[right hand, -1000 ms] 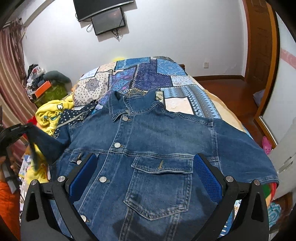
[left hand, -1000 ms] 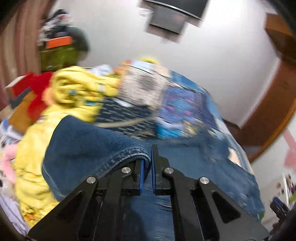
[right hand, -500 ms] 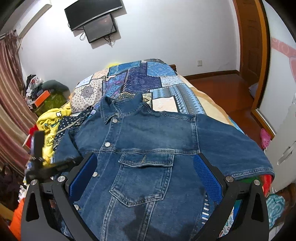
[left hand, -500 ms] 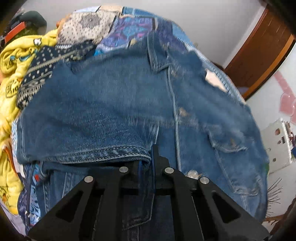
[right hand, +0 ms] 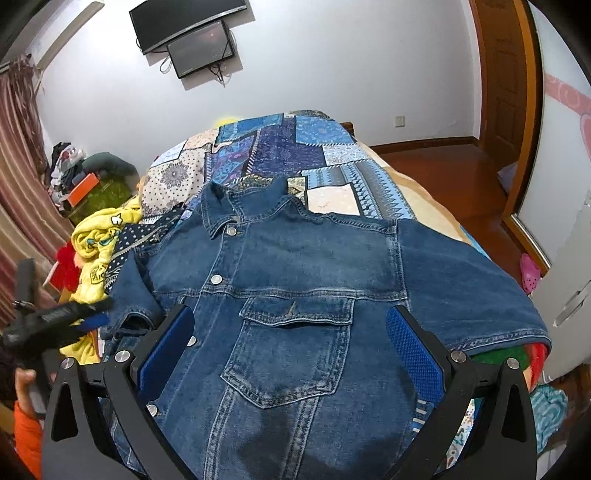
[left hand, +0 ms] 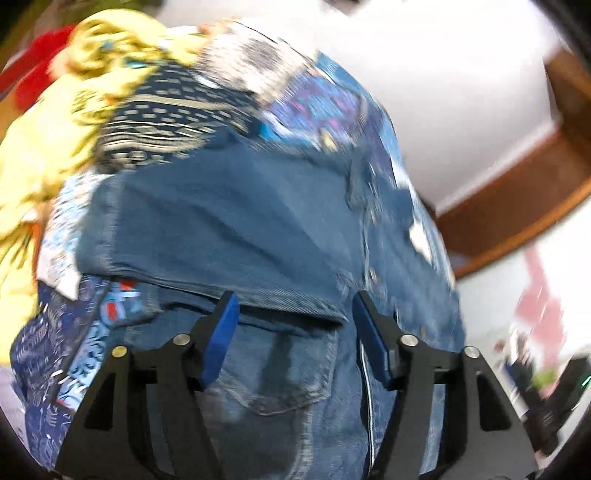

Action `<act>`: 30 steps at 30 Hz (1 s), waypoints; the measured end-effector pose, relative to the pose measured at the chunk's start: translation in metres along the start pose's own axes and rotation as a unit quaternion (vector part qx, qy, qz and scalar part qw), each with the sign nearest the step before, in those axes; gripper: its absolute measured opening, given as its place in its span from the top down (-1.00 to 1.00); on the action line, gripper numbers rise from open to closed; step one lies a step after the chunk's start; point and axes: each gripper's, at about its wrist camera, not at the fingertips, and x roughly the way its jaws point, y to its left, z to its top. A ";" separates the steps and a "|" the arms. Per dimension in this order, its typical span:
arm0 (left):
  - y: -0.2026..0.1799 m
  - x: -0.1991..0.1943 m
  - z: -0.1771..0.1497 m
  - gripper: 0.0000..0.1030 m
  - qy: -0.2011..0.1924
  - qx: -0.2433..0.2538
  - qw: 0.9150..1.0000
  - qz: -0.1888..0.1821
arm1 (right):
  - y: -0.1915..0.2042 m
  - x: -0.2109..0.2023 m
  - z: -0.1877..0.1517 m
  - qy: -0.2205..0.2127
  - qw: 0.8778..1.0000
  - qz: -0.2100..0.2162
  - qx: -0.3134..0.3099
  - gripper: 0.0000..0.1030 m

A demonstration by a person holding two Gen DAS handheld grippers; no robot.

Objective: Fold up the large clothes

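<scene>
Here the denim jacket [right hand: 306,288] lies front-up across the patchwork bed [right hand: 288,147], its one sleeve [left hand: 221,229] folded onto the chest as the left claw [left hand: 293,332] opens off it, the right claw [right hand: 288,354] gaping empty above the chest pocket; next, I judge, comes the outspread sleeve [right hand: 469,291].

Left gripper [left hand: 293,334] hangs over the denim jacket [left hand: 236,236], jaws opening with nothing pinched between

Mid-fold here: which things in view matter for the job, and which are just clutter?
Job:
- denim jacket, spread on the bed
- its folded-in sleeve
- left gripper, opening, pads off the cloth
- right gripper, open

Lying about:
- yellow garment
- patchwork quilt
- orange box
- wall screens
</scene>
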 end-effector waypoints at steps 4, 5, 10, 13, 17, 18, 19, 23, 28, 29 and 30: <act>0.054 -0.012 0.008 -0.28 -0.017 -0.089 0.996 -0.009 | 0.008 0.005 -0.002 0.007 1.000 -0.002 -0.012 -1.00; 0.065 -0.010 0.008 -0.28 -0.016 -0.109 0.994 -0.014 | 0.010 0.006 -0.002 0.009 1.000 -0.004 -0.015 -1.00; 0.109 0.011 0.005 -0.28 0.006 -0.183 0.982 -0.035 | 0.014 0.013 -0.003 0.016 1.000 -0.012 -0.023 -1.00; 0.124 0.030 0.006 -0.28 0.021 -0.214 0.975 -0.049 | 0.014 0.016 -0.003 0.021 0.999 -0.014 -0.022 -1.00; 0.137 0.052 0.015 -0.28 0.023 -0.229 0.973 -0.033 | 0.016 0.020 -0.003 0.028 0.999 -0.020 -0.026 -1.00; 0.142 0.059 0.018 -0.28 0.017 -0.236 0.971 -0.033 | 0.016 0.021 -0.002 0.027 0.999 -0.023 -0.030 -1.00; 0.147 0.063 0.020 -0.28 0.015 -0.243 0.969 -0.029 | 0.016 0.021 -0.002 0.027 0.999 -0.026 -0.032 -1.00; 0.153 0.069 0.027 -0.11 -0.005 -0.254 0.967 -0.015 | 0.013 0.022 0.001 0.026 0.998 -0.037 -0.035 -1.00; 0.129 0.055 0.043 0.77 -0.047 -0.181 0.981 0.058 | 0.008 0.017 0.003 0.022 0.999 -0.036 -0.028 -1.00; 0.122 0.050 0.045 0.82 -0.056 -0.167 0.982 0.070 | 0.007 0.016 0.003 0.021 0.999 -0.037 -0.029 -1.00; 0.114 0.045 0.048 0.86 -0.064 -0.147 0.984 0.079 | 0.006 0.014 0.003 0.019 0.999 -0.040 -0.032 -1.00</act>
